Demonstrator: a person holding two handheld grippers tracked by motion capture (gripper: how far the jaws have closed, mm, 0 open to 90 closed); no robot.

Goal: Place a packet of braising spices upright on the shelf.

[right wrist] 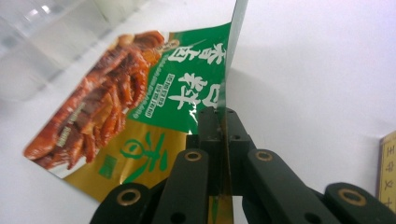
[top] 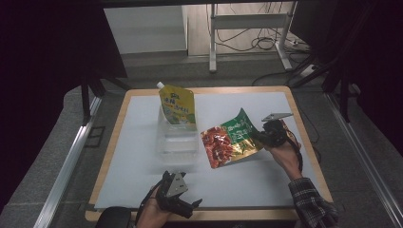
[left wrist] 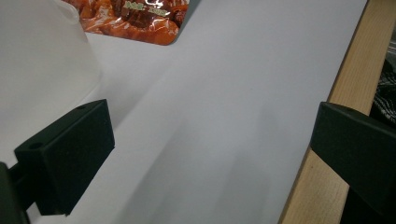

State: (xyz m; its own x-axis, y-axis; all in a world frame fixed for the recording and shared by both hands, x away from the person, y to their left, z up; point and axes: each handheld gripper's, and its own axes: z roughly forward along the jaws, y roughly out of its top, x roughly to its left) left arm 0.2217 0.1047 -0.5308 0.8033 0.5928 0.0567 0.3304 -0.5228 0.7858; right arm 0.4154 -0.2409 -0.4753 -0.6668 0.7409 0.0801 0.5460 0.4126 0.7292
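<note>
I have the green-and-red snack pouch (top: 229, 141) pinched by its edge in my right gripper (top: 266, 135), at the centre right of the high view. In the right gripper view the jaws are shut flat on the foil edge (right wrist: 224, 140), and the pouch fans out from them toward the left of that frame, printed face up and tilted, so it seems to hang from my grip with its far corner low over the white mat (top: 266, 175).

The clear plastic container (top: 177, 135) sits just left of the pouch in the high view, at mid frame, with the yellow spouted pouch (top: 177, 105) standing in its far end. The snack pouch's long axis runs from my right gripper down-left toward that container, so I judge the coming move to be a short carry leftward in the frame.

My left gripper (top: 183, 202) rests at the bottom centre of the high view, near the table's wooden edge (top: 110, 156). Its jaws stand wide apart and hold nothing; in the left gripper view bare mat lies between them, the container wall (left wrist: 42, 60) at upper left. The right gripper is nearer the container.
</note>
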